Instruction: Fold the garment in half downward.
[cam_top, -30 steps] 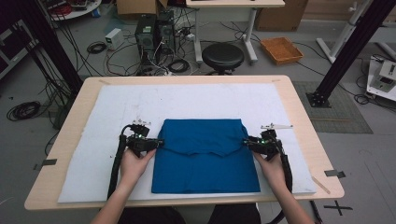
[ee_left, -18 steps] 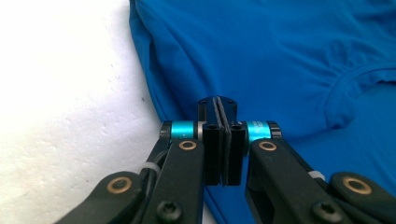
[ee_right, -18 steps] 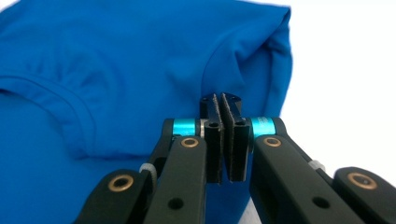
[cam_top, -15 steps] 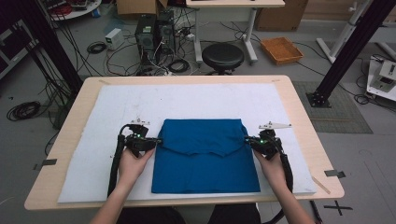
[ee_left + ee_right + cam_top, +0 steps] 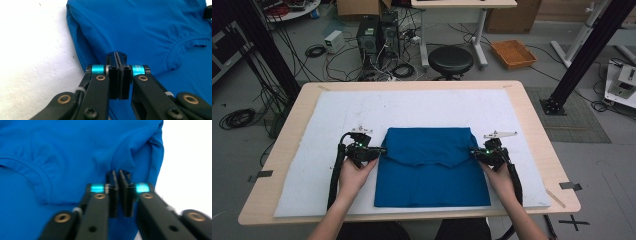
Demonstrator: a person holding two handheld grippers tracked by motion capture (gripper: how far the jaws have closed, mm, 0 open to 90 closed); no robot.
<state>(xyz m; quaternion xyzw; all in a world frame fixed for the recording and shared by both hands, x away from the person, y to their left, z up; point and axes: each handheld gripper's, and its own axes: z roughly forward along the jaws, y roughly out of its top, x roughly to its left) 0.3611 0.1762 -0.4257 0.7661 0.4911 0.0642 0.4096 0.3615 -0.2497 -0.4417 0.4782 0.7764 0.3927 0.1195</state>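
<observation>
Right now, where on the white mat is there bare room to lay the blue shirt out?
The white mat is bare beyond the blue shirt, up to the table's far edge. The strips beside the shirt are crowded by the left gripper and right gripper.

No readable text, label, brand or number anywhere. One sign alone: a black cross of tape (image 5: pixel 575 221) stuck on the grey floor (image 5: pixel 607 175), beside the table's near right corner.
</observation>
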